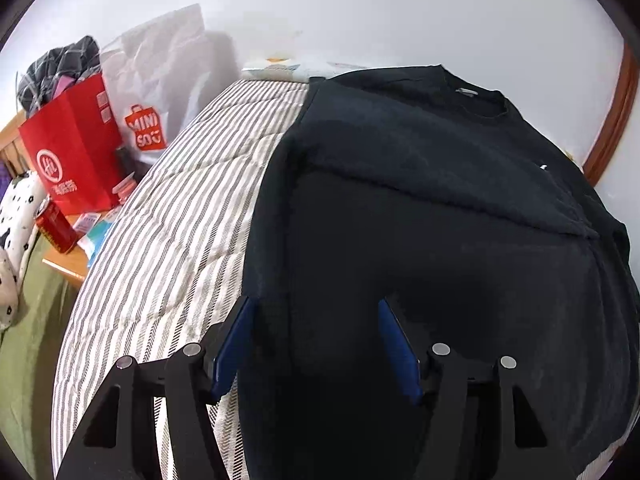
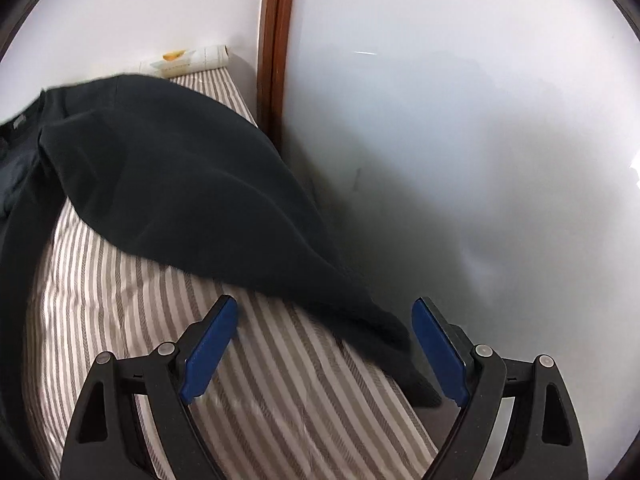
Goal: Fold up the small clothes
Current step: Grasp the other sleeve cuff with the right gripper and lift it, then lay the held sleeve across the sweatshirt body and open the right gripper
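Left claw [image 1: 314,322] hovers wide above the shirt's [image 1: 440,200] left edge; right claw [image 2: 324,320] points wide over its sleeve [image 2: 192,184] on the bed [image 2: 120,312].

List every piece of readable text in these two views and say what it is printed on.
"MINI SO" (MINISO): orange logo on the white bag.
"HL": round white emblem on the red paper bag; the print beneath is too small.
Red can: lettering blurred.
Right wrist view: nothing readable.

Black shirt [image 1: 440,200], grey-striped bedcover [image 1: 168,248]
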`<control>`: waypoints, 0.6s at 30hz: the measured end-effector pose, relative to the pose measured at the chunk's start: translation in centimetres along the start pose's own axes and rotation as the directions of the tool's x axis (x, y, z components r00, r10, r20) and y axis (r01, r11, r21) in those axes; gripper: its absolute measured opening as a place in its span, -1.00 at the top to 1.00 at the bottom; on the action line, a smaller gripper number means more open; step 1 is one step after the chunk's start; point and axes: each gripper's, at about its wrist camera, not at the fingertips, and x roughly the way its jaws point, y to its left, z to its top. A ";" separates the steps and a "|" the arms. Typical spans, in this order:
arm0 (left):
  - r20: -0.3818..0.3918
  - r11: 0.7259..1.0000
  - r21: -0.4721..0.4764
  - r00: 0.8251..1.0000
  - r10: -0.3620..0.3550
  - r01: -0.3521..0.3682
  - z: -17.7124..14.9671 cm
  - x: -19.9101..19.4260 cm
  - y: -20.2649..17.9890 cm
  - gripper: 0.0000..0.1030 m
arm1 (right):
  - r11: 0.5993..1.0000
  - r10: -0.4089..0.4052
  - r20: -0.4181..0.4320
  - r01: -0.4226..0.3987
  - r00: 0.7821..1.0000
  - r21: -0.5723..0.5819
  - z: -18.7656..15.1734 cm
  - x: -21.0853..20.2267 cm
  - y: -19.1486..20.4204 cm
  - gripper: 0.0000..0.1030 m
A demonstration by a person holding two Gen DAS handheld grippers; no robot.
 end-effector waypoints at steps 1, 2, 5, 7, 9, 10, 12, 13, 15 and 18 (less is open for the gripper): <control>-0.007 1.000 -0.013 1.000 0.007 -0.007 0.0 0.1 0.2 -0.20 | 0.999 0.033 -0.006 -0.033 0.999 0.021 0.4 0.4 -0.2 -0.71; -0.008 1.000 -0.023 1.000 0.008 -0.008 0.0 0.1 0.4 -0.20 | 0.998 0.058 -0.014 -0.057 0.998 0.039 0.7 0.8 -0.3 -0.70; -0.003 0.999 -0.034 1.000 0.008 -0.008 -0.1 -0.1 0.8 -0.20 | 0.994 0.081 0.006 -0.081 0.997 0.066 1.7 0.8 -0.4 -0.03; 0.004 1.000 -0.024 1.000 0.017 -0.017 -0.2 -0.3 1.1 -0.20 | 0.999 -0.006 0.034 0.005 0.999 0.041 2.6 0.4 0.4 0.75; 0.010 1.000 -0.019 1.000 0.014 -0.014 -0.3 -0.6 1.4 -0.20 | 0.998 -0.010 0.067 0.006 0.998 0.058 3.4 -0.9 1.1 0.77; 0.004 1.000 -0.016 1.000 0.007 -0.007 -0.4 -0.6 1.6 -0.20 | 0.998 -0.007 0.095 0.001 0.995 0.060 3.9 -1.9 1.7 0.77; -0.009 1.000 -0.006 1.000 -0.008 0.008 -0.5 -0.6 1.8 -0.20 | 0.999 -0.004 0.153 -0.003 0.988 0.040 4.9 -4.0 2.9 0.78; -0.016 1.000 0.004 1.000 -0.011 0.011 -0.7 -0.5 1.8 -0.20 | 1.000 0.002 0.187 -0.007 0.982 0.030 5.6 -5.3 4.1 0.78; -0.029 1.000 0.026 0.999 -0.014 0.014 -0.9 -0.1 1.8 -0.20 | 0.999 0.045 0.236 -0.048 0.971 0.007 7.1 -7.4 6.5 0.78; -0.006 0.998 0.068 1.000 -0.002 0.003 -1.4 0.1 1.5 -0.25 | 0.994 0.105 0.286 -0.097 0.952 -0.041 8.8 -9.7 10.3 0.78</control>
